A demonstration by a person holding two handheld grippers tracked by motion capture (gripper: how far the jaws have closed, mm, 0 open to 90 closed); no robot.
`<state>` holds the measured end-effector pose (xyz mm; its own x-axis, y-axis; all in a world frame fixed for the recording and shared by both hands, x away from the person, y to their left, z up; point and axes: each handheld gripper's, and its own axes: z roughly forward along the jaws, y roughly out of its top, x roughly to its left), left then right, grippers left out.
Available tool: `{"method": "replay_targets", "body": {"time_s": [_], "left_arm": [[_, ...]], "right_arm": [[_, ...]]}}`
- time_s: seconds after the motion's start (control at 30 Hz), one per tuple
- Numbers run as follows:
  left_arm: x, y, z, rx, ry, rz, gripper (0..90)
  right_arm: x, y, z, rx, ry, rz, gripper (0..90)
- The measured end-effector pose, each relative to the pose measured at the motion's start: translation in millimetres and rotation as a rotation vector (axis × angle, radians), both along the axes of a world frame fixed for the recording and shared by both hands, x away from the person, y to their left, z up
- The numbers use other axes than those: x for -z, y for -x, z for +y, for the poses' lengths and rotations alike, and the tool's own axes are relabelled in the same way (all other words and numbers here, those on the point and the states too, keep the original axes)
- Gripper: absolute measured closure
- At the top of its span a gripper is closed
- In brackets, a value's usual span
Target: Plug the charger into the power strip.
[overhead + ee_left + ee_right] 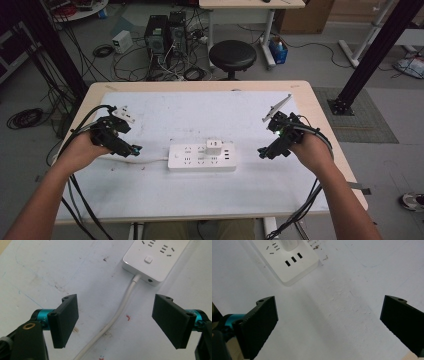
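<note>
- High view: a white power strip (201, 157) lies flat near the middle of the worktop (320, 117), on a white sheet (165, 112) that covers most of it.
- A small white plug adapter (214, 147) sits in one of the strip's sockets, toward its right half.
- The strip's white cable (152, 160) runs off its left end toward the left gripper (135, 149).
- The left gripper is held just left of the strip, apart from it; the right gripper (263, 151) is held to the strip's right, also apart.
- Left gripper view: the jaws stand wide with nothing between them but the sheet; the cable (117, 315) passes under the gap and meets the strip's end (152, 258).
- Right gripper view: the jaws are spread wide and empty; the strip's USB end (292, 262) lies ahead, up and left of them.
</note>
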<state>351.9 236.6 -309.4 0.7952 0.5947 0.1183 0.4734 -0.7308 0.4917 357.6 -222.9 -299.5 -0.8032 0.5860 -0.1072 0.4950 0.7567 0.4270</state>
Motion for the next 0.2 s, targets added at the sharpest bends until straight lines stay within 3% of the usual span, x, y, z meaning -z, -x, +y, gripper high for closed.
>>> {"method": "replay_targets", "body": {"time_s": [0.2], "left_arm": [[0.3,0.8,0.8,-0.004,0.0,-0.001,21.4]], "right_arm": [[2.1,1.1,-4.8,0.007,-0.001,0.001,0.7]]}}
